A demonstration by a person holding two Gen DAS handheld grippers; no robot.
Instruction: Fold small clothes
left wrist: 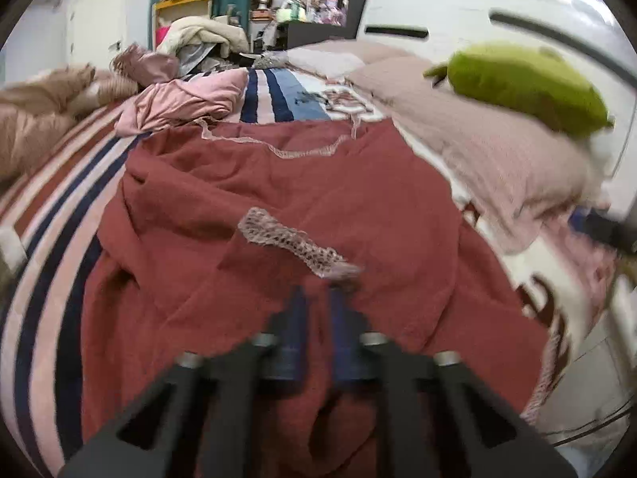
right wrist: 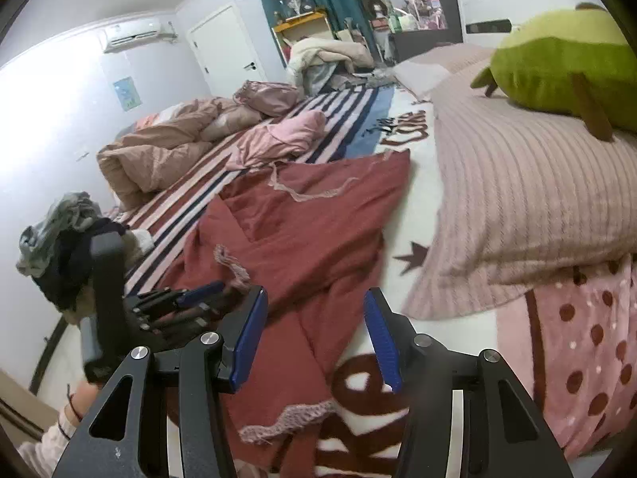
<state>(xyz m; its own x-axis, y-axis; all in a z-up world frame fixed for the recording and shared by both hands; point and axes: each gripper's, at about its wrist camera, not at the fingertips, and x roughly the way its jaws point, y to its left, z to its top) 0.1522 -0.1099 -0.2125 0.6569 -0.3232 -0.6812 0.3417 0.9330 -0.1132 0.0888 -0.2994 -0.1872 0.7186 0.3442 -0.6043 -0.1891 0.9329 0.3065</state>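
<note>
Left gripper (left wrist: 318,294), low centre, has its jaws clenched on the red garment (left wrist: 302,183); right gripper (right wrist: 314,338) jaws are released above the bed (right wrist: 414,183).

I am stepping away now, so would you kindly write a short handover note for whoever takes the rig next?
Left gripper: shut on the red garment, pinching a fold near its lace-trimmed edge.
Right gripper: open, holding nothing, above the garment's near hem.
The red garment lies spread but wrinkled on the striped blanket, beside the pink pillow. A crumpled pink garment waits further up the bed.
Done: one side partly turned in. Left: finish folding the red piece; the pink one is untouched.
</note>
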